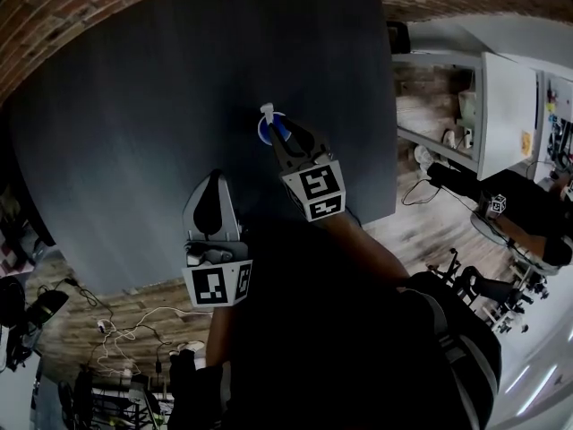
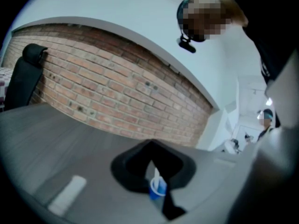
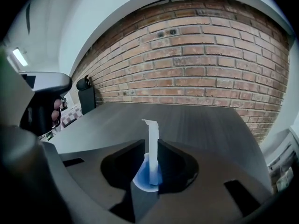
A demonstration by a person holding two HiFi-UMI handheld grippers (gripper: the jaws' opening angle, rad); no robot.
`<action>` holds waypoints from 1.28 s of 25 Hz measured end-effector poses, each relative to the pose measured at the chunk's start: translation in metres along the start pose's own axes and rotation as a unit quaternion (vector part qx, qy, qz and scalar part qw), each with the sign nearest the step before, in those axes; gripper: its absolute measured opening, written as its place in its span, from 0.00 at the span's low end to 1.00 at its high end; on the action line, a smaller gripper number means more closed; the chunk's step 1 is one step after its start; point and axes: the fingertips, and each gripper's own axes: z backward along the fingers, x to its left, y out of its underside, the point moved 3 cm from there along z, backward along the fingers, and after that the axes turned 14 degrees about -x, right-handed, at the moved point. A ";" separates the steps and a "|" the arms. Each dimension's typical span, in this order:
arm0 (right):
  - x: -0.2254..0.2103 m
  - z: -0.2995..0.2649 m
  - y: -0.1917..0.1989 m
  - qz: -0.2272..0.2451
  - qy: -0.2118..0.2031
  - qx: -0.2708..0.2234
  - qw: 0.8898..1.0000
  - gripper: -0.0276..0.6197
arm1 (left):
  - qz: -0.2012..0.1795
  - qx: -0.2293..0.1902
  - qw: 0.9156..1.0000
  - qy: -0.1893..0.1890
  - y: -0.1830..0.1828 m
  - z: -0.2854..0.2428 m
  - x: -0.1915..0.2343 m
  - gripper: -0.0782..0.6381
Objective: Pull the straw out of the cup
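Observation:
A small blue cup (image 1: 265, 133) stands on the dark grey table (image 1: 152, 106) with a white straw (image 1: 267, 110) upright in it. My right gripper (image 1: 282, 139) reaches over the cup from the near side. In the right gripper view its jaws stand on either side of the straw (image 3: 152, 143), shut on it just above the cup (image 3: 145, 180). The straw's bent top rises above the jaws. My left gripper (image 1: 215, 176) hangs back near the table's front edge, shut and holding nothing. The left gripper view shows the cup (image 2: 158, 190) and straw (image 2: 155, 174) small and far off.
A brick wall runs behind the table, and a black chair (image 3: 86, 93) stands at its far end. White shelving (image 1: 506, 106) stands to the right, with a person in dark clothes (image 1: 528, 218) beyond it. Loose cables (image 1: 134, 330) lie on the floor near the front edge.

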 end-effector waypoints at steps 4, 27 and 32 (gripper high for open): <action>0.000 -0.007 0.005 -0.002 -0.003 0.010 1.000 0.14 | 0.002 0.002 1.000 -0.003 0.002 -0.002 0.003 0.12; -0.005 -0.030 0.018 0.008 -0.015 0.048 0.999 0.17 | 0.008 0.011 1.000 -0.011 0.009 -0.004 0.009 0.12; -0.003 -0.029 0.020 0.009 -0.015 0.053 0.998 0.16 | 0.010 0.014 1.000 -0.010 0.010 -0.001 0.009 0.12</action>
